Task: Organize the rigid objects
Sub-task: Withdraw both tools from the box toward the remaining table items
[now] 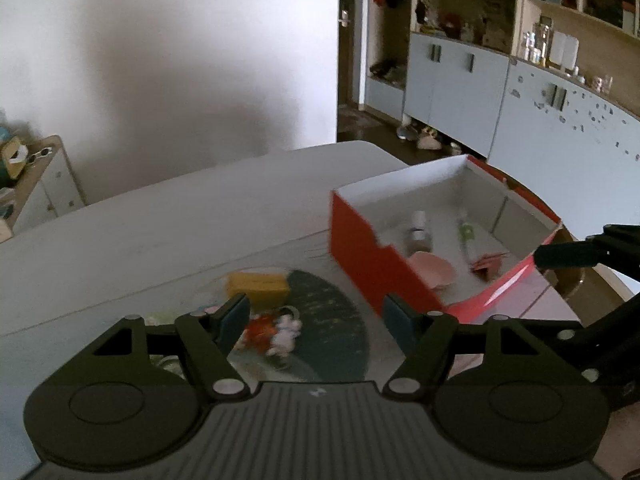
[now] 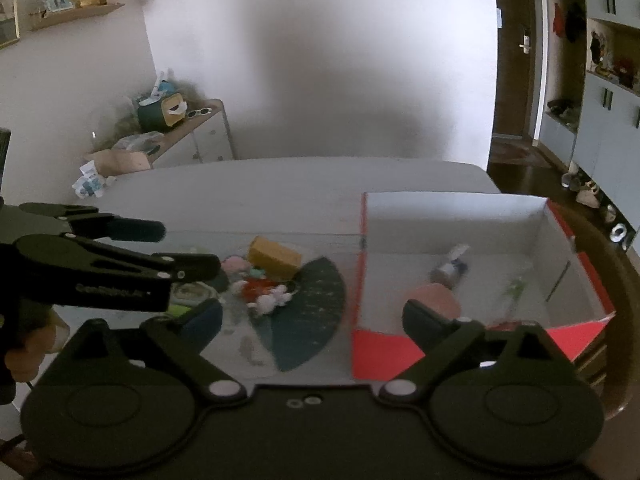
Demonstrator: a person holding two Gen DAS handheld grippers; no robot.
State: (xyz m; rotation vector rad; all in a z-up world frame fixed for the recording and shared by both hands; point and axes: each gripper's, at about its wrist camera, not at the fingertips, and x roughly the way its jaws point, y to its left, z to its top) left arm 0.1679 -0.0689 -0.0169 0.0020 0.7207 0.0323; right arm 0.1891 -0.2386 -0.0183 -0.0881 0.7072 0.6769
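Note:
A red cardboard box (image 1: 360, 248) (image 2: 384, 354) with a white inside stands open on the table. In it lie a small bottle (image 1: 418, 232) (image 2: 450, 268), a green tube (image 1: 466, 236) (image 2: 514, 290), a pink round piece (image 1: 434, 272) (image 2: 436, 300) and a red item (image 1: 486, 264). Left of the box a yellow block (image 1: 258, 288) (image 2: 274, 258) and a small red-and-white toy (image 1: 272, 332) (image 2: 264, 294) rest by a dark green mat (image 1: 332, 332) (image 2: 308, 316). My left gripper (image 1: 316, 316) (image 2: 180, 248) hangs open above the toy, holding nothing. My right gripper (image 2: 314, 316) is open and empty before the box's near left corner.
The grey-white table (image 1: 160, 232) (image 2: 280, 192) runs back to a wall. A low cabinet (image 2: 208, 136) with clutter stands at the far left. Blue-grey cupboards (image 1: 560, 128) and a doorway (image 2: 516, 80) are on the right. A hand (image 2: 32, 344) holds the left gripper.

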